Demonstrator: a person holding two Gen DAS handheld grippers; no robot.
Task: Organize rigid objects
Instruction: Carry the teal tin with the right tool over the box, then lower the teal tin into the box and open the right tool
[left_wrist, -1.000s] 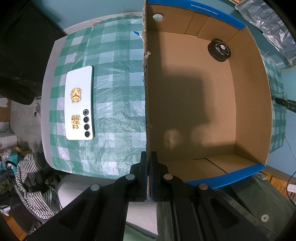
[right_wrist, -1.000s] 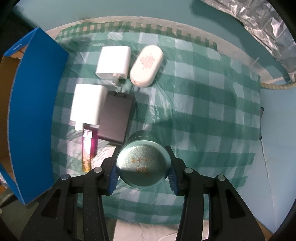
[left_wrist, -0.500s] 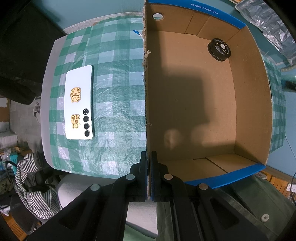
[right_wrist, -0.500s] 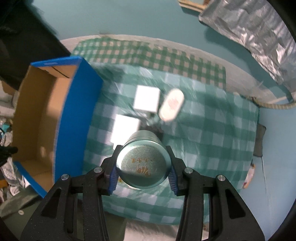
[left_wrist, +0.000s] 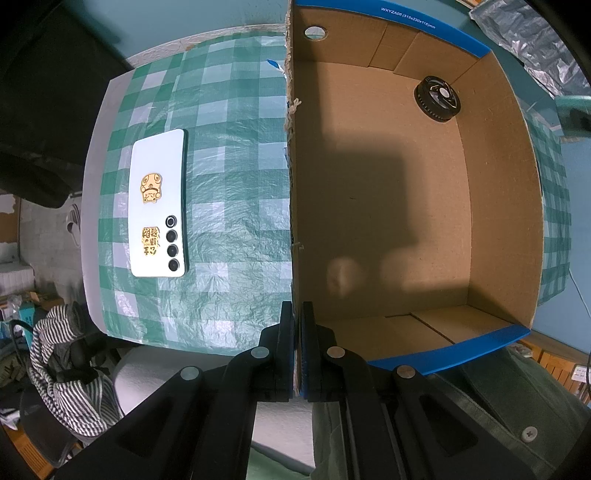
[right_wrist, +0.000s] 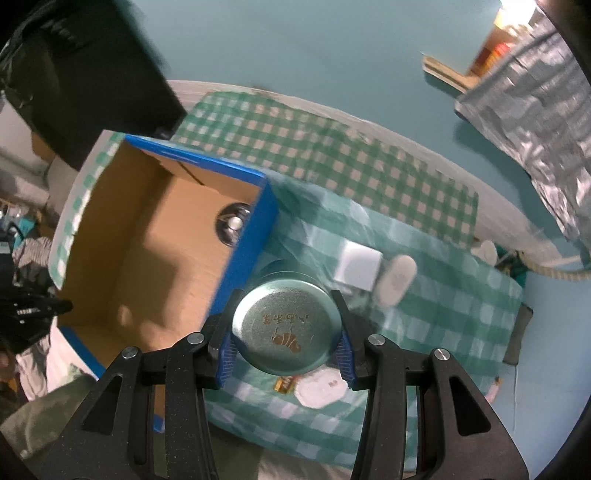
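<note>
While the right gripper (right_wrist: 286, 334) stood clamped on a round teal tin (right_wrist: 285, 325), the cardboard box (right_wrist: 147, 258) lay at its ten o'clock on the green-checked tabletop (right_wrist: 424, 295). Left gripper (left_wrist: 298, 347), pressed together on the box's wall, faced a white phone (left_wrist: 159, 208) at ten o'clock.

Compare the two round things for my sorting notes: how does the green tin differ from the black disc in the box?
The green tin is held above the tablecloth between the right gripper's fingers; the black disc lies in a far corner of the cardboard box. The tin is pale metallic green with gold lettering; the disc is black with a pale centre. Both are round.
</note>
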